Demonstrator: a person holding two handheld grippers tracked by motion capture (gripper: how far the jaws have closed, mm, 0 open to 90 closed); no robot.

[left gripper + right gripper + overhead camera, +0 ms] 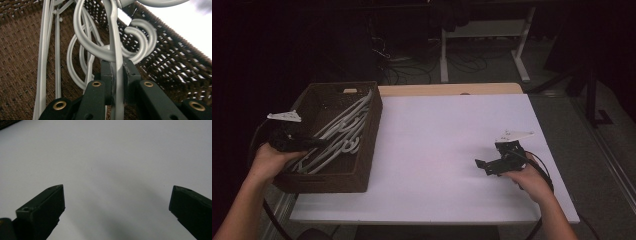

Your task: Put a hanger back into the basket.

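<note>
A dark brown woven basket (362, 150) stands at the table's left edge and holds several white hangers (343, 129). My left gripper (319, 142) reaches into it from the left and is shut on one white hanger (117, 45), with the jaws pinching its thin bar just below a tangle of hooks (140, 40). The basket's woven wall (175, 67) rises behind the hooks. At the table's right, my right gripper (482, 166) is held low over the white top. It is open with nothing between its jaws (117, 202).
The white tabletop (452, 135) stretches from the basket to the right hand. A wooden strip (447, 89) runs along its far edge. Beyond it, on the dark floor, stand white desk legs (444, 55) and cables.
</note>
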